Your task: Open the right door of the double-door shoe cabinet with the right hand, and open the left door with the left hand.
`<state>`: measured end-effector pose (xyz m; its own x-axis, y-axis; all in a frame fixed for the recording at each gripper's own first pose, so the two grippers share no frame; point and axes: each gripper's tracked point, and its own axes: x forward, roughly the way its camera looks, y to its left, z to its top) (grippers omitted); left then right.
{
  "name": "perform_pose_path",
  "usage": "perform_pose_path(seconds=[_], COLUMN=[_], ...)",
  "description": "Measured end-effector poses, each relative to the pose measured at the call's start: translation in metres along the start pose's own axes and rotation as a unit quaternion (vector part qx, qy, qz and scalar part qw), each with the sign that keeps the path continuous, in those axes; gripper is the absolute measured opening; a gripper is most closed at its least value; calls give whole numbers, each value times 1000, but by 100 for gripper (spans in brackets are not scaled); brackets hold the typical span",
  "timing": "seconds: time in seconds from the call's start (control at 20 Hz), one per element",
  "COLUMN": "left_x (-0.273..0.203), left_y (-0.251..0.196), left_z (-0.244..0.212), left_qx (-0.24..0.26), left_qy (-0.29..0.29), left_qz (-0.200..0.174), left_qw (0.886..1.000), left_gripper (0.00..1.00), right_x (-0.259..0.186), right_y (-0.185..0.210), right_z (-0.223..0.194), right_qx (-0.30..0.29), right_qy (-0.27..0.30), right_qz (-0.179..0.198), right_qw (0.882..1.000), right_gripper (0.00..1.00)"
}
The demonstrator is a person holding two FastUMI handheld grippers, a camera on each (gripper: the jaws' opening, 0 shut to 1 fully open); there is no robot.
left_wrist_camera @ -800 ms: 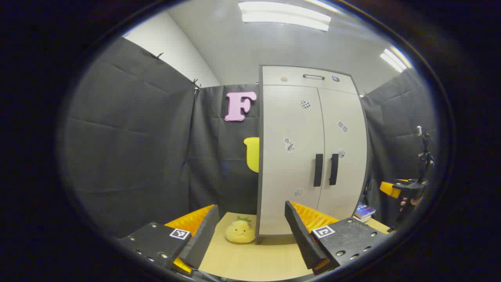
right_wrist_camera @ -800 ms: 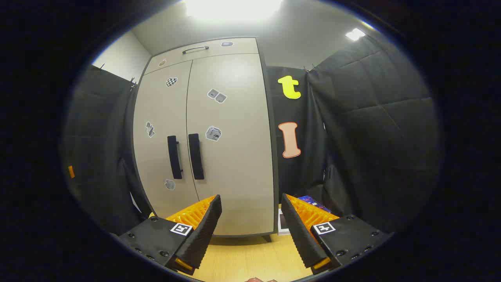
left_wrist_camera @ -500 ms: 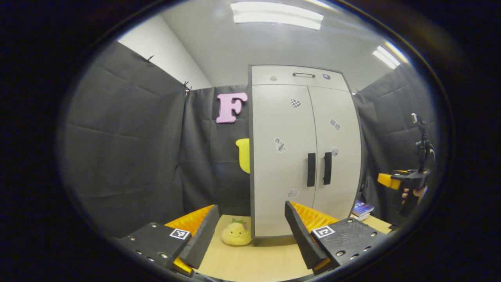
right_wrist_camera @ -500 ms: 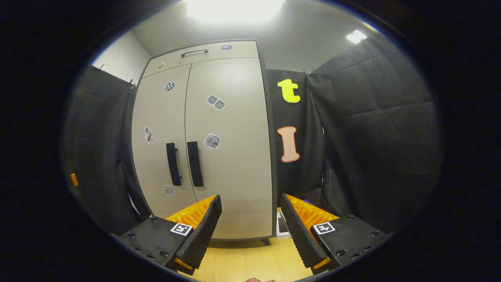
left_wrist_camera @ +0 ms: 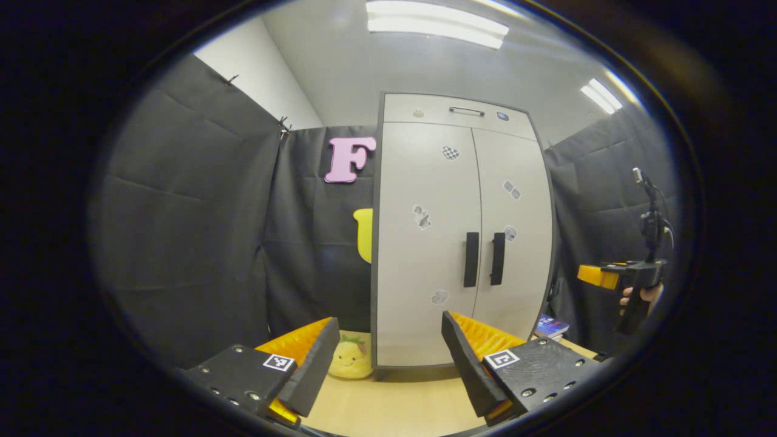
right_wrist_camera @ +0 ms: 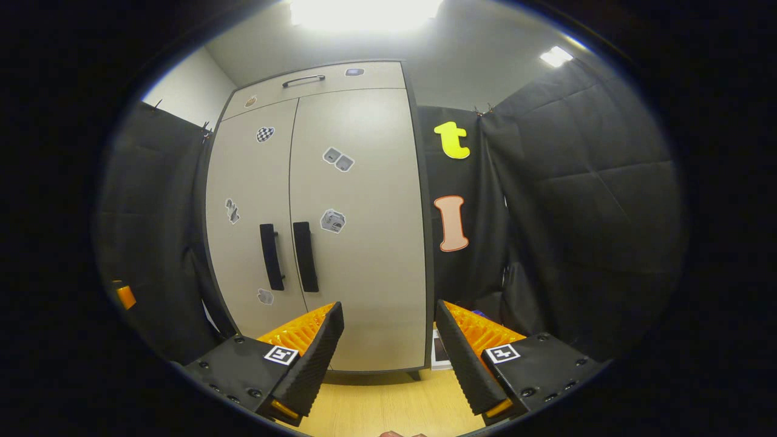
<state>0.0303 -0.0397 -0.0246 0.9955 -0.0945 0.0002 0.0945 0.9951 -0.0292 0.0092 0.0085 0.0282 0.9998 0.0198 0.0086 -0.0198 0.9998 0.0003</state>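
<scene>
Cabinet: The shoe cabinet [left_wrist_camera: 425, 243] stands upright at the back of the worktop [left_wrist_camera: 394, 406], against the booth's cloth wall. Both doors are shut, flush with each other.
Right door: The right door [right_wrist_camera: 358, 230] carries a black vertical right handle [right_wrist_camera: 305, 257] at its inner edge, just beside the centre seam.
Left door: The left door [left_wrist_camera: 422, 243] carries its own left handle [left_wrist_camera: 471, 259], near its twin across the seam.
Step in hand: I judge this the approach; neither door has been touched.
My right jaws: My right gripper [right_wrist_camera: 388, 358] has its jaws wide apart, holding nothing, well short of the cabinet. The right handle sits up and to the left of my fingers.
My left jaws: My left gripper [left_wrist_camera: 388, 358] is likewise spread and empty, well apart from the cabinet.
Next move: I judge the right gripper must travel forward, rise and shift left until the right handle lies between its fingers, then close and pull outward along the door's hinge arc. The two handles stand close, so the left one must be kept clear of the jaws.
Left gripper view: It shows a yellow plush toy [left_wrist_camera: 349, 359] on the worktop just beside the cabinet's left foot, books [left_wrist_camera: 551, 326] at its right foot, and my right gripper held in a hand [left_wrist_camera: 642, 295] off to the side.
Right gripper view: It shows the cabinet's right flank, a flat white item [right_wrist_camera: 438, 352] by the cabinet's right foot, and an orange part at the far left edge, likely the other gripper.
</scene>
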Motion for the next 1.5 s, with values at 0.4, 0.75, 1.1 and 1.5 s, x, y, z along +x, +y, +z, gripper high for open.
perform_pose_path(seconds=[0.4, 0.75, 1.1, 1.5], left_x=[-12, -31, -51, -65], left_y=[16, 41, 78, 107], left_z=[-32, -63, -85, -97], left_qx=[-6, -33, -38, -21], left_qy=[23, 53, 89, 114], left_qz=[15, 50, 93, 128], left_qw=[1000, 997, 991, 985], left_gripper=[99, 97, 97, 97], right_x=[21, 61, 113, 171], right_y=[27, 75, 126, 138], right_z=[43, 68, 67, 44], right_qx=[-14, -1, 1, 4], right_qy=[-45, -40, -11, 17], right_qz=[27, 73, 113, 87], right_qw=[999, 997, 994, 996], right_gripper=[96, 96, 96, 96])
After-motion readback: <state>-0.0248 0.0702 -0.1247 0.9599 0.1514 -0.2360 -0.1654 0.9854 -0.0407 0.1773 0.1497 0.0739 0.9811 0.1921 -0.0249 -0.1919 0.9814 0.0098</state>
